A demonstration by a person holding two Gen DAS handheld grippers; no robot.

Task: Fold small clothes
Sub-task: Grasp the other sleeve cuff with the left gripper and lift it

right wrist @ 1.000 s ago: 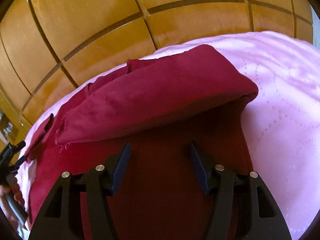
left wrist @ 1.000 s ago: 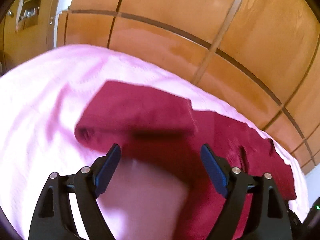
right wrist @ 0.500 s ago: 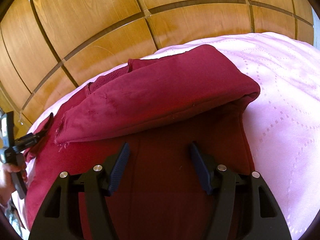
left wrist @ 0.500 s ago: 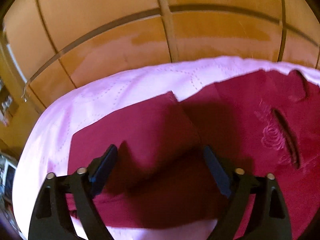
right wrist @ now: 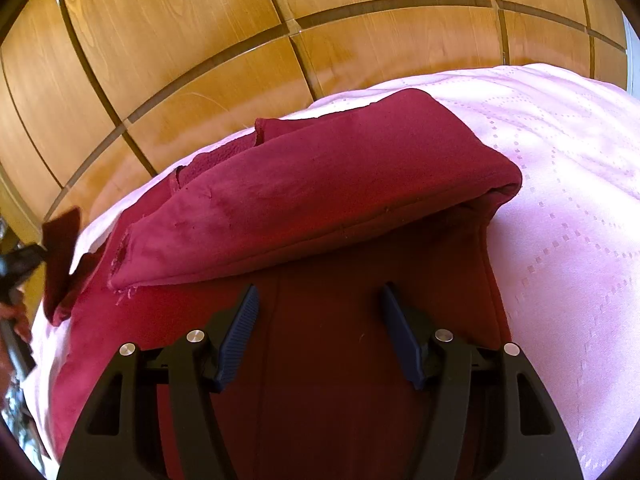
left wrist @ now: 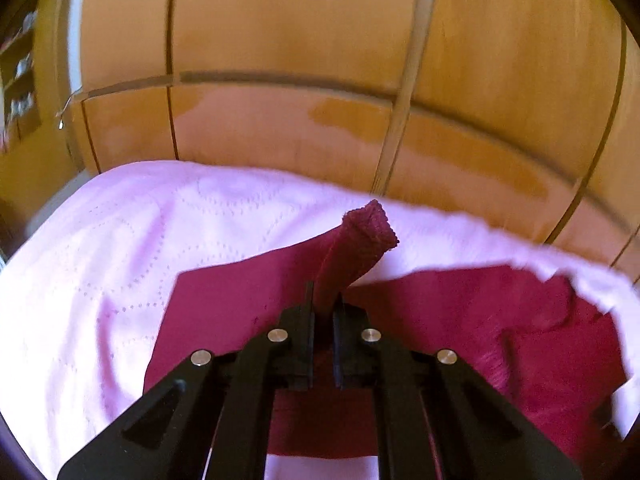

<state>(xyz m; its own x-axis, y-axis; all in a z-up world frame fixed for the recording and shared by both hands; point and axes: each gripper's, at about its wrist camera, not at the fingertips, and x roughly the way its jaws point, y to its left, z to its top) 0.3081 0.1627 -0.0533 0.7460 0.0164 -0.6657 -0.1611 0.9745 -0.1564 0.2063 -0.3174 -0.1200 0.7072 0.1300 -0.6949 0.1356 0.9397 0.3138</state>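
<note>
A dark red garment (left wrist: 224, 304) lies on a pink quilted cover (left wrist: 100, 248). My left gripper (left wrist: 323, 300) is shut on a ribbed cuff end of the garment (left wrist: 370, 230) and lifts it, so the cuff sticks up beyond the jaws. In the right wrist view the garment (right wrist: 320, 192) has one part folded over into a thick band across its middle. My right gripper (right wrist: 318, 300) is open and empty, hovering over the flat red cloth below that fold. The left gripper (right wrist: 20, 264) shows at the far left edge holding the raised cuff (right wrist: 60, 248).
Orange wooden panelled doors (right wrist: 200, 40) stand close behind the pink cover (right wrist: 580, 200). They also fill the top of the left wrist view (left wrist: 320, 60). A shelf with small items (left wrist: 16, 80) is at the far left.
My left gripper was open over the garment; it has closed on the cuff end and raised it. My right gripper has stayed open and nearly still.
</note>
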